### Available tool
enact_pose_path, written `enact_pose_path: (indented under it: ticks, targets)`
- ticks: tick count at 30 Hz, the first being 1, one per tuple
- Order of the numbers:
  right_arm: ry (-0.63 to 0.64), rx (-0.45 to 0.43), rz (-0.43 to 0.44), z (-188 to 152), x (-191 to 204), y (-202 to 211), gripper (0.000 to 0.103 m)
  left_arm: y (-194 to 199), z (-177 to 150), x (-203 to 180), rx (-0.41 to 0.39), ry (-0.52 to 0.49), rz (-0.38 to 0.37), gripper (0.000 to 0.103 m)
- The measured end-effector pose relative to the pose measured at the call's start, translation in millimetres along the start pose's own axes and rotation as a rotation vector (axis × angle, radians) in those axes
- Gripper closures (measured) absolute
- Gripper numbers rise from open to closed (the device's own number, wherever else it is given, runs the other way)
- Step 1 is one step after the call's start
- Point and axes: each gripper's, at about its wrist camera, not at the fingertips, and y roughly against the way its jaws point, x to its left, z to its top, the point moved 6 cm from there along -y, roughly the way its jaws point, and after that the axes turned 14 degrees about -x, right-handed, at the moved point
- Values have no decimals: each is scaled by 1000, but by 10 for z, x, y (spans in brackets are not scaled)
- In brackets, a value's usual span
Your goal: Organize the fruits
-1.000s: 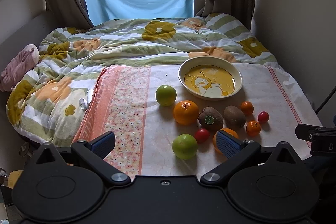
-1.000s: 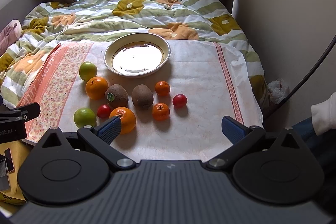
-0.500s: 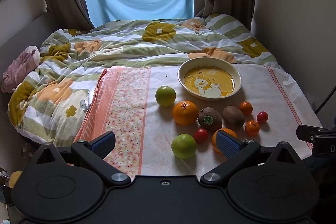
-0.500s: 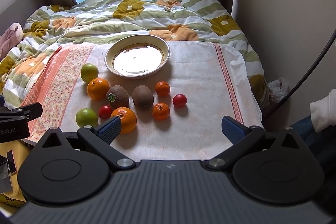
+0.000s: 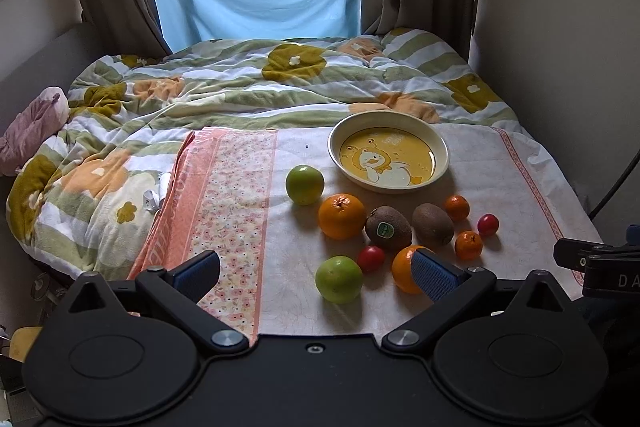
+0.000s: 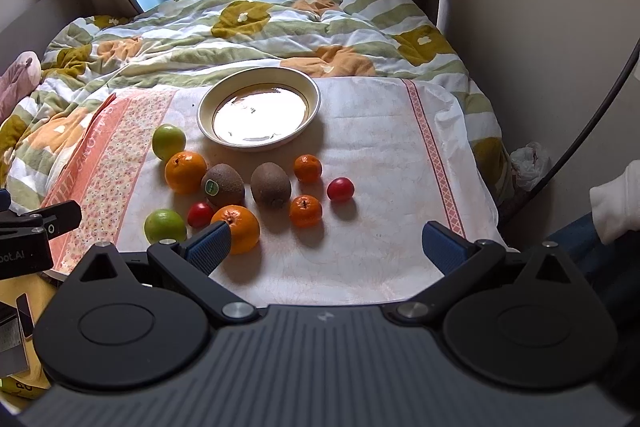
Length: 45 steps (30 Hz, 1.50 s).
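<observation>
Nothing is sorted yet: the plate [image 6: 314, 99] on the bed [image 6: 260, 27] sits empty, with oranges [image 6: 186, 173], green apples [image 6: 168, 142], kiwis [image 6: 271, 185] and tomatoes [image 6: 340, 189] just before it, while left gripper [image 5: 316, 273] and right gripper [image 6: 326, 247] hover with fingers spread, holding nothing.

Bed [image 5: 280, 83] under quilt, cloth [image 6: 380, 147]

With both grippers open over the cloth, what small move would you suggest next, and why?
Probably ease the left gripper forward and down over the near green fruit. Its jaws stand open and empty, that fruit lies closest between them, and the plate behind holds no fruit yet.
</observation>
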Motion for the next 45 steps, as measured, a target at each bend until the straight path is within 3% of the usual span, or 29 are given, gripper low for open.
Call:
enact_pose_path:
  ticks: [45]
  targets:
    - [-17, 3, 27, 171, -26, -162, 0, -128, 92, -46, 15, -18, -20, 0]
